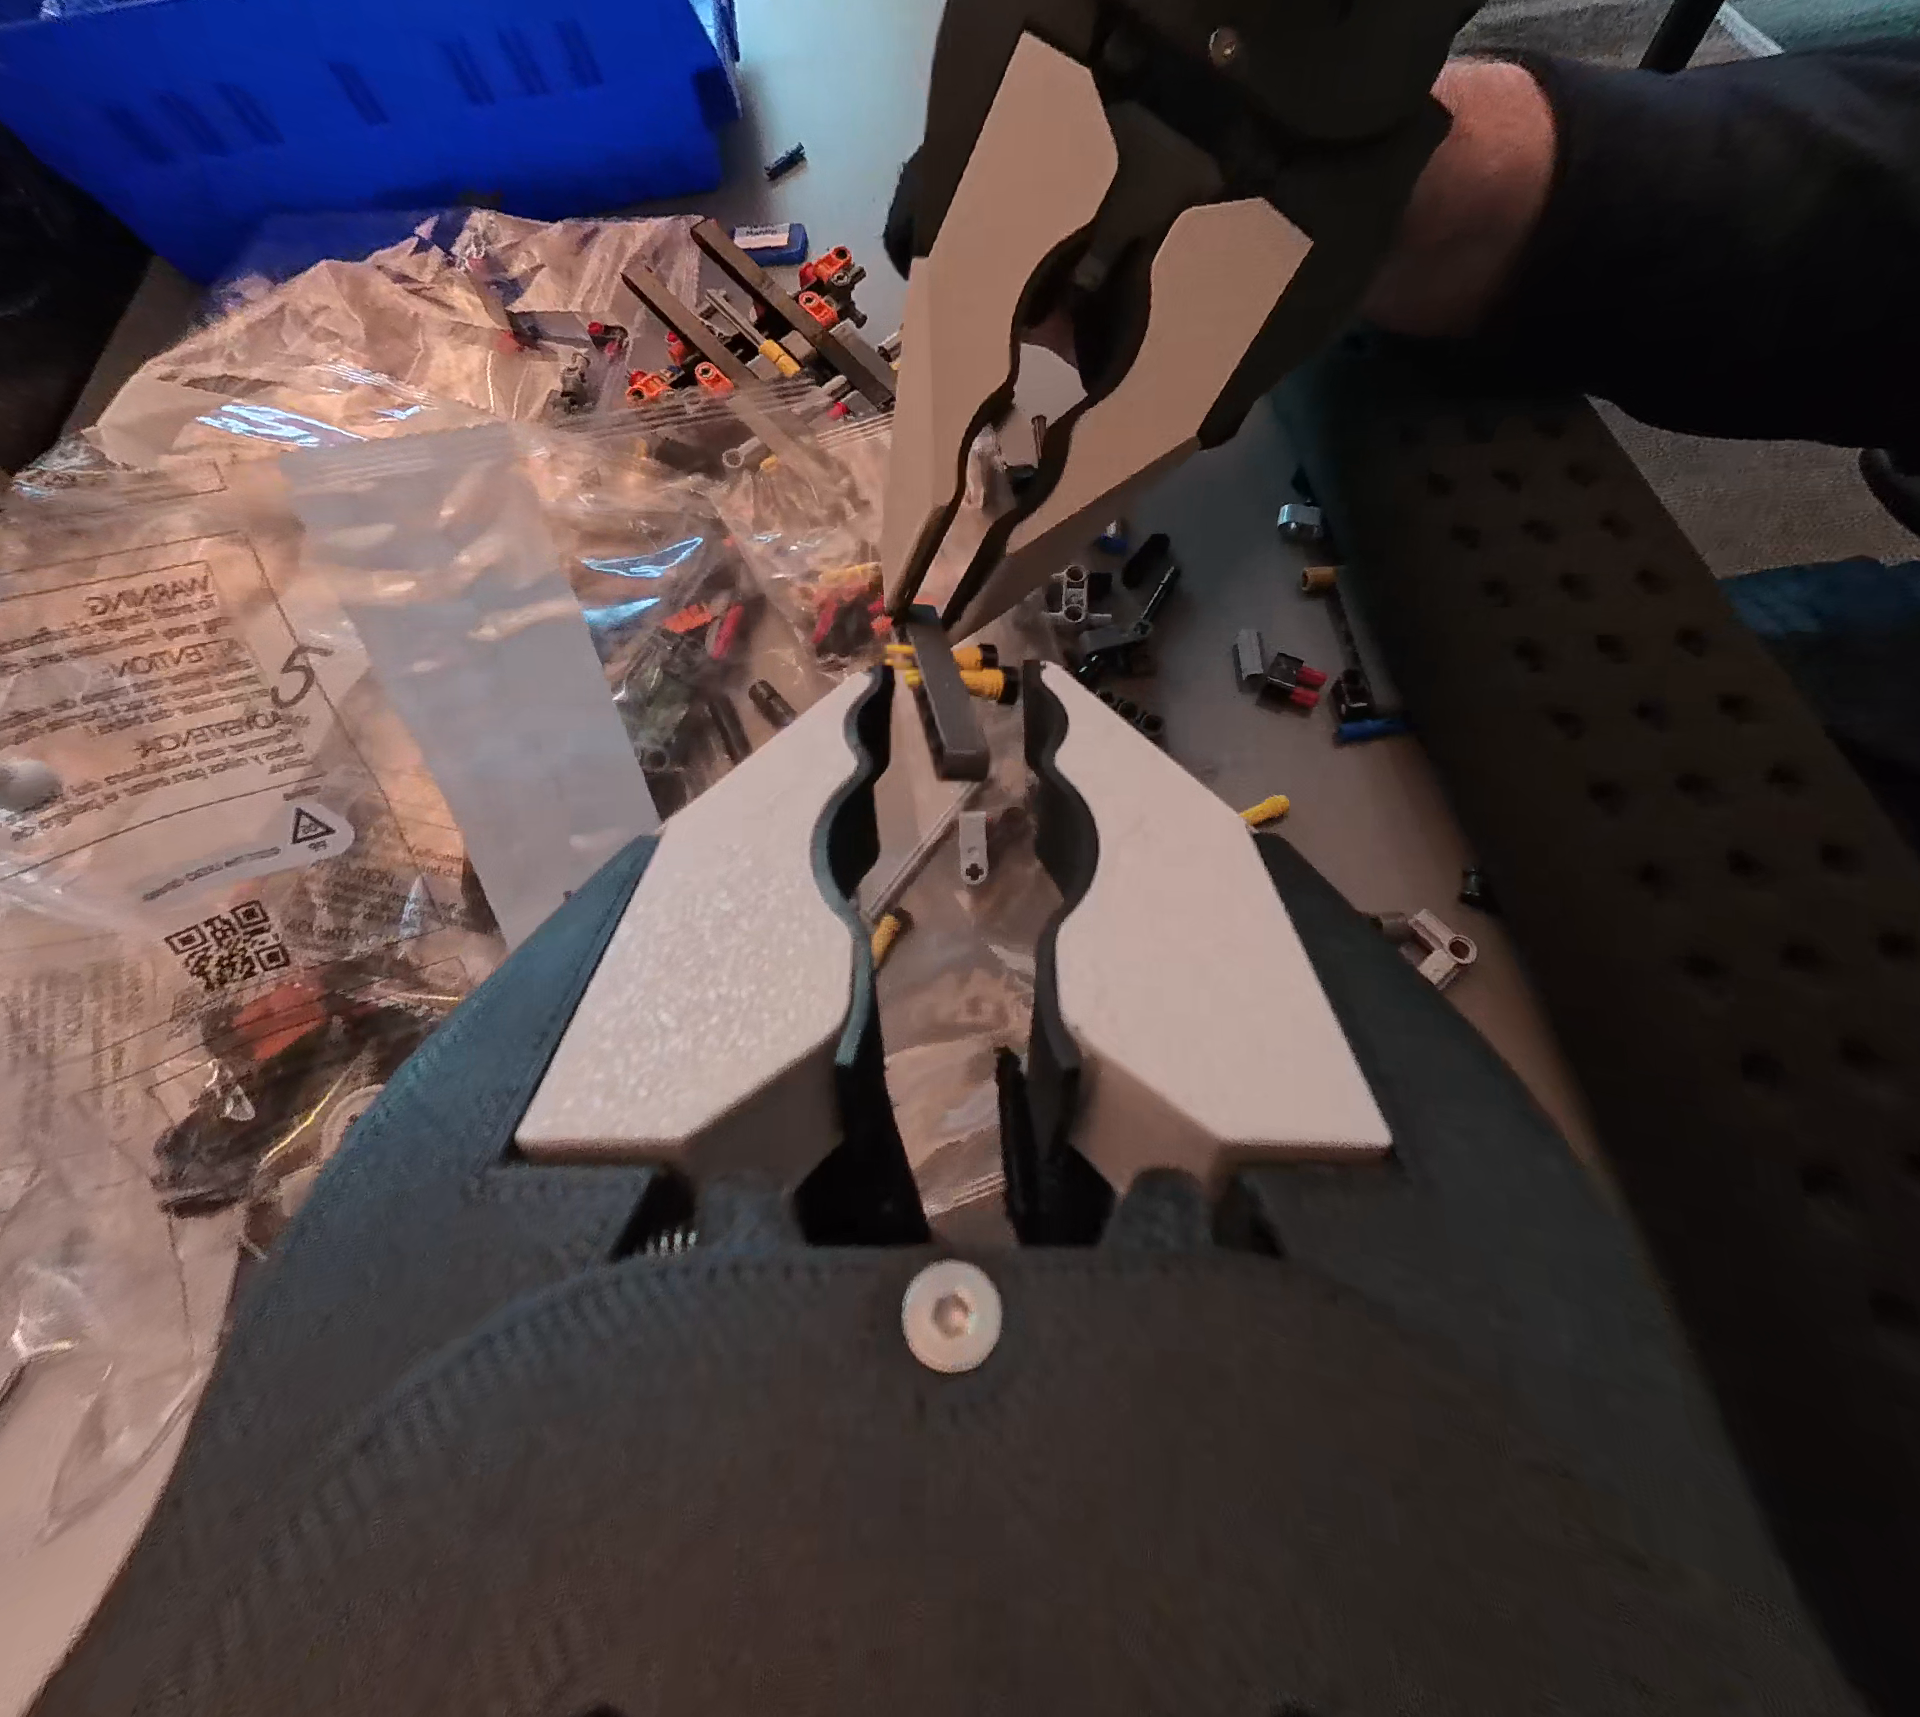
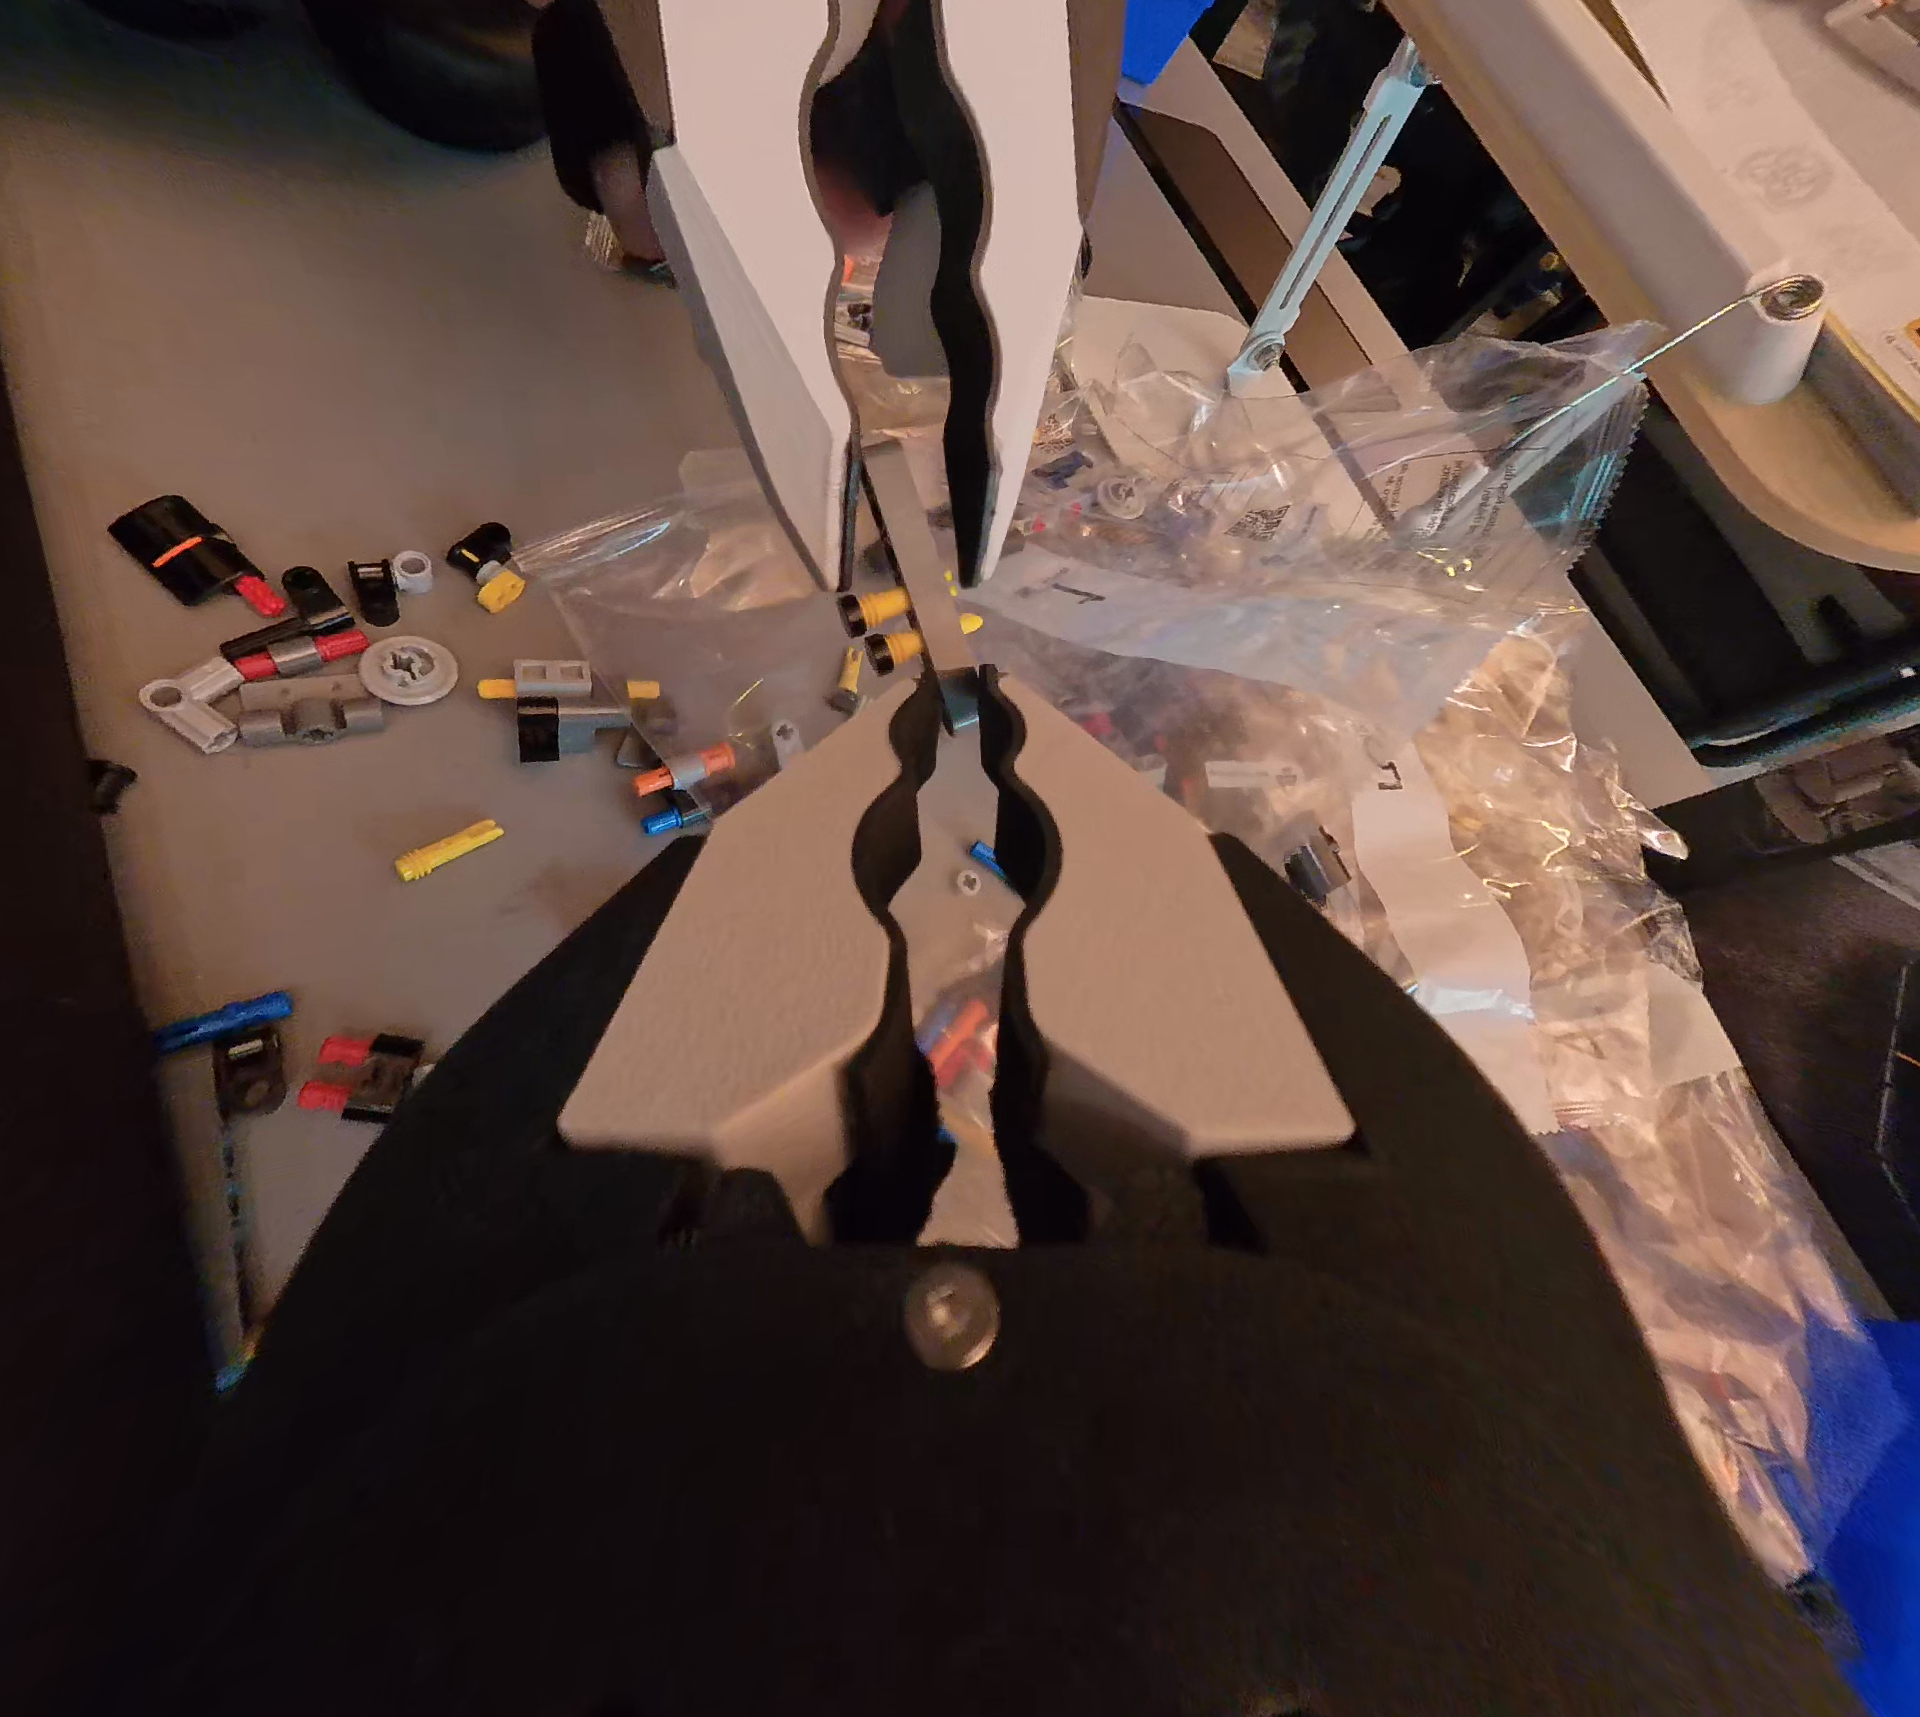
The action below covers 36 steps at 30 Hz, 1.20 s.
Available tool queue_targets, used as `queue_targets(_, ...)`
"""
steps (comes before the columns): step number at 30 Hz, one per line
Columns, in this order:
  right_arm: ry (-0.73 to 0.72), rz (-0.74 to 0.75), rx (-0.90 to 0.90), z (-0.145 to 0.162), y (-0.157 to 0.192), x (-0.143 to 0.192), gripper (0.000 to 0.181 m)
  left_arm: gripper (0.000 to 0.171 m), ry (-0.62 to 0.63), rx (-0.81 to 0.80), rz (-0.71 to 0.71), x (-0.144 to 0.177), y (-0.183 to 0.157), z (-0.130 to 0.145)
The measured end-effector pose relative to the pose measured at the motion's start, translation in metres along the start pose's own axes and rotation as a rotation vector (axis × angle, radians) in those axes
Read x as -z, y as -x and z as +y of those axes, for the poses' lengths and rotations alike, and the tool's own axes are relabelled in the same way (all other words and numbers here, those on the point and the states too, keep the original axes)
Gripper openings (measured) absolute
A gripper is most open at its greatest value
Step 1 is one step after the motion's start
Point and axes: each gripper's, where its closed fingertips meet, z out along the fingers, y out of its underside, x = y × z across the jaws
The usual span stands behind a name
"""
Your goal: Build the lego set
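Observation:
A dark grey Lego beam (image 1: 954, 717) with yellow pins (image 1: 985, 682) on its side hangs above the table between both grippers. My right gripper (image 2: 956, 693) is shut on one end of the beam (image 2: 961, 699). In the left wrist view it comes down from above (image 1: 920, 620). My left gripper (image 1: 956, 680) is part open, its jaws on either side of the beam's other end with gaps on both sides. In the right wrist view it reaches in from the top (image 2: 904, 576). The yellow pins (image 2: 883, 623) stick out to the left.
Clear plastic bags of parts (image 1: 312, 628) (image 2: 1299, 524) cover much of the table. Loose small parts (image 2: 312, 680) (image 1: 1278, 670) lie beside them. A partly built assembly (image 1: 769, 317) lies farther back. Blue bins (image 1: 364, 57) stand behind. A black perforated board (image 1: 1610, 732) borders the right. My left and right fingertips are right by each other.

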Motion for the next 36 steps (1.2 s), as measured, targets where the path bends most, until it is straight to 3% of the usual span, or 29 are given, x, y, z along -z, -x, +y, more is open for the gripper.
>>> queue_targets(36,0.018,-0.011,-0.01,0.005,0.001,-0.001,0.005,0.023,0.022,-0.036,-0.028,-0.005,0.004,0.006)
